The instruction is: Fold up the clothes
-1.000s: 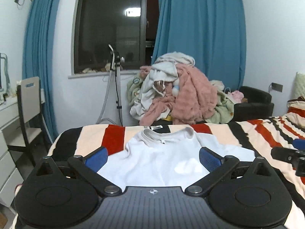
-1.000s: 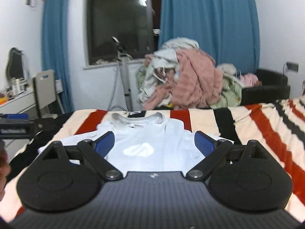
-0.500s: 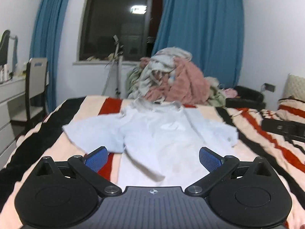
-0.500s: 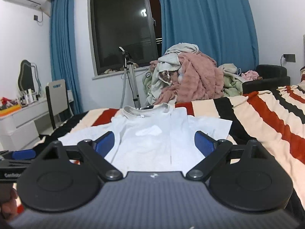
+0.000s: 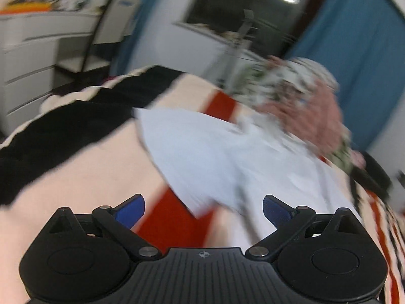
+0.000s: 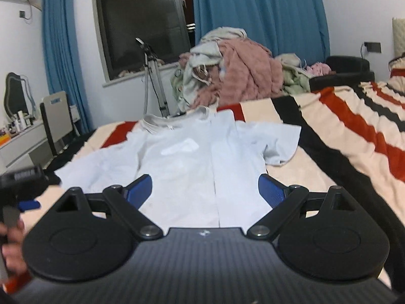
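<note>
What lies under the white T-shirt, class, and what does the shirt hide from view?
The white T-shirt lies flat on a striped blanket of red, black and cream bands, which shows all round it. The stripes directly beneath the shirt are covered, so anything under it cannot be seen.

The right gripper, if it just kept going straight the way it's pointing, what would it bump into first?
Most likely the white T-shirt spread on the striped bedspread. The open right gripper points along its body toward the collar; how high it hovers is unclear.

Pale blue tee (image 6: 202,159) on red/black/cream striped blanket (image 6: 354,136).
</note>
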